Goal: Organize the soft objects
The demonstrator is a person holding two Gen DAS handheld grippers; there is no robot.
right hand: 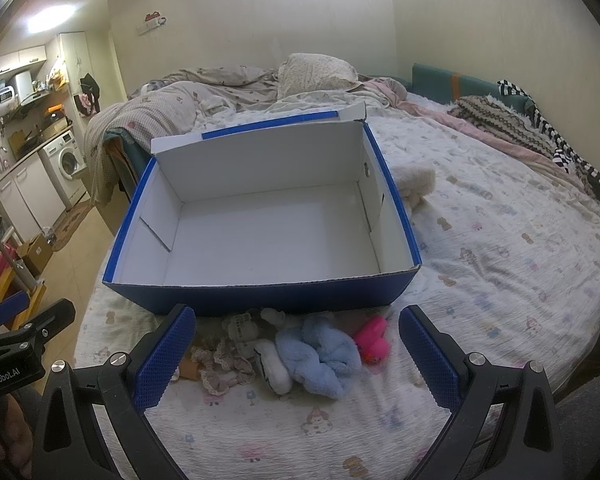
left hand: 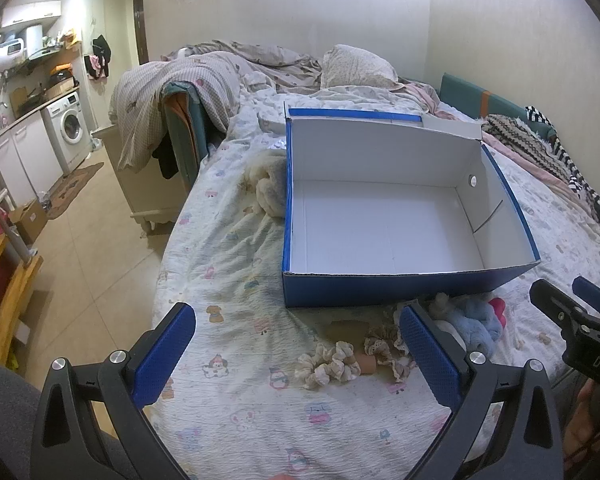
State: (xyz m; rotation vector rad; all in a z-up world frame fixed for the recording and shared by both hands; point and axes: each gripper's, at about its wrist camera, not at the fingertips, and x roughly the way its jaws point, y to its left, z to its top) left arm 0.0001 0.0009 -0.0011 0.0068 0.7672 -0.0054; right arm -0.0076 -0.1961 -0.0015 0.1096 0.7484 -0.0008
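Observation:
An empty blue box with a white inside [left hand: 380, 224] [right hand: 268, 224] stands on the bed. In front of it lies a heap of soft things: a light blue plush [right hand: 320, 354] [left hand: 474, 322], a pink toy [right hand: 372, 338] [left hand: 499, 307], a white plush [right hand: 274, 366], and lace scrunchies [left hand: 328, 364] [right hand: 224, 360]. A cream fluffy item [left hand: 270, 188] [right hand: 414, 180] lies beside the box. My left gripper [left hand: 296, 356] is open above the scrunchies. My right gripper [right hand: 296, 356] is open above the blue plush. Both are empty.
The bed [left hand: 240, 420] has a patterned sheet, with rumpled quilts and a pillow [left hand: 356, 66] at the back and striped clothes [right hand: 548, 140] on the right. The bed edge drops to a tiled floor [left hand: 84, 248] on the left, with a washing machine [left hand: 70, 126] beyond.

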